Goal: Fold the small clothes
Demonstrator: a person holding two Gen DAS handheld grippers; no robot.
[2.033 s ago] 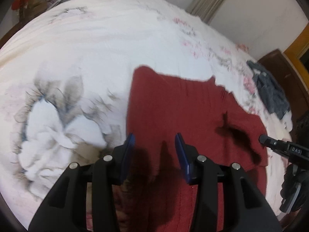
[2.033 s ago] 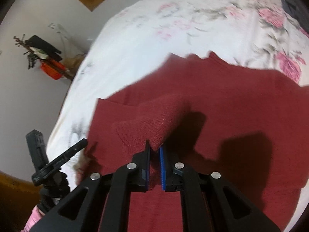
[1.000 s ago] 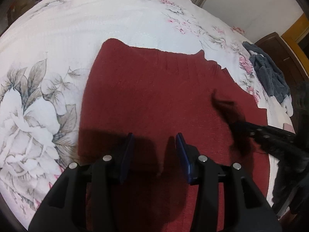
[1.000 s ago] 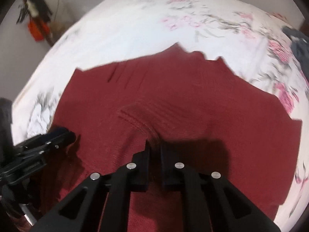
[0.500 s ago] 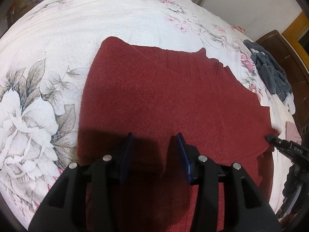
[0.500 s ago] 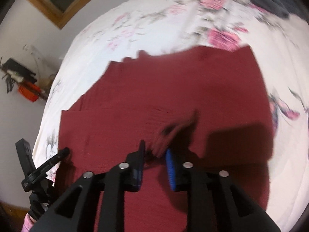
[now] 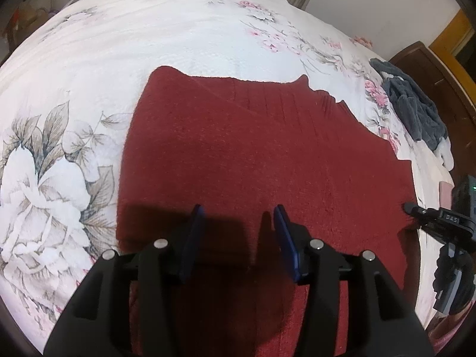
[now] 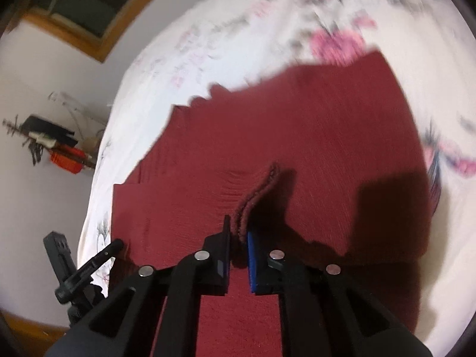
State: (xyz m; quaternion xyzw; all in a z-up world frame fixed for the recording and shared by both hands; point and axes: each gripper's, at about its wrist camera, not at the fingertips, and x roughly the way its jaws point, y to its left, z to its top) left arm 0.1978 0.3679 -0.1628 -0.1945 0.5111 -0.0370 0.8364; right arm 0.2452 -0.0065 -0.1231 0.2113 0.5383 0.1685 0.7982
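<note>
Two grippers: left gripper [image 7: 239, 229] spread wide over red sweater [image 7: 253, 148]; right gripper [image 8: 238, 235], marked "DAS", pinching a sweater fold.

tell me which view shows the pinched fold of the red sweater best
The right wrist view: the fold stands up between that gripper's fingers. The left wrist view shows the red sweater lying flat, not the fold.
</note>
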